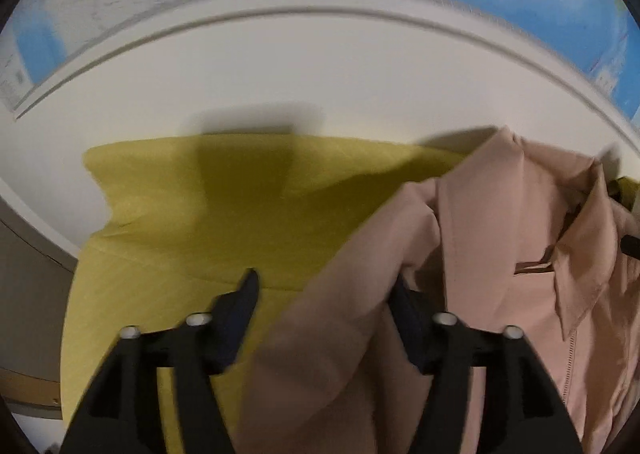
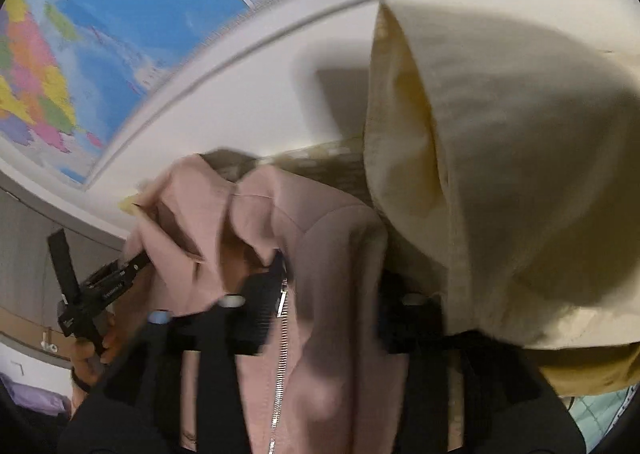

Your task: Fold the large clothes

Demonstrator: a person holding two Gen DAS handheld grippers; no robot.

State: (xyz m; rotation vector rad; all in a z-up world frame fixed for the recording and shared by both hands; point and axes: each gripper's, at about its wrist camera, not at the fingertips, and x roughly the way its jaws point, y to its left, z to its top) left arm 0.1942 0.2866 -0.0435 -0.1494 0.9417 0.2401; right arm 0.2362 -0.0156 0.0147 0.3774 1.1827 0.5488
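A pink zip jacket [image 1: 500, 254] with a collar hangs bunched over the table; it also fills the middle of the right wrist view [image 2: 320, 254], its zipper running down. My left gripper [image 1: 324, 286] has its jaws wide apart, with a fold of the jacket's sleeve lying between the fingers. My right gripper [image 2: 332, 274] also stands open, the jacket's front draped between its fingers [image 2: 260, 306]. The left gripper also shows in the right wrist view [image 2: 96, 290], at the jacket's left edge.
A yellow-green garment [image 1: 220, 214] lies flat on the white table [image 1: 320, 86]. A cream garment [image 2: 500, 174] is heaped at the right, over a patterned cloth [image 2: 320, 162]. A colourful map [image 2: 80, 54] covers the wall behind the table.
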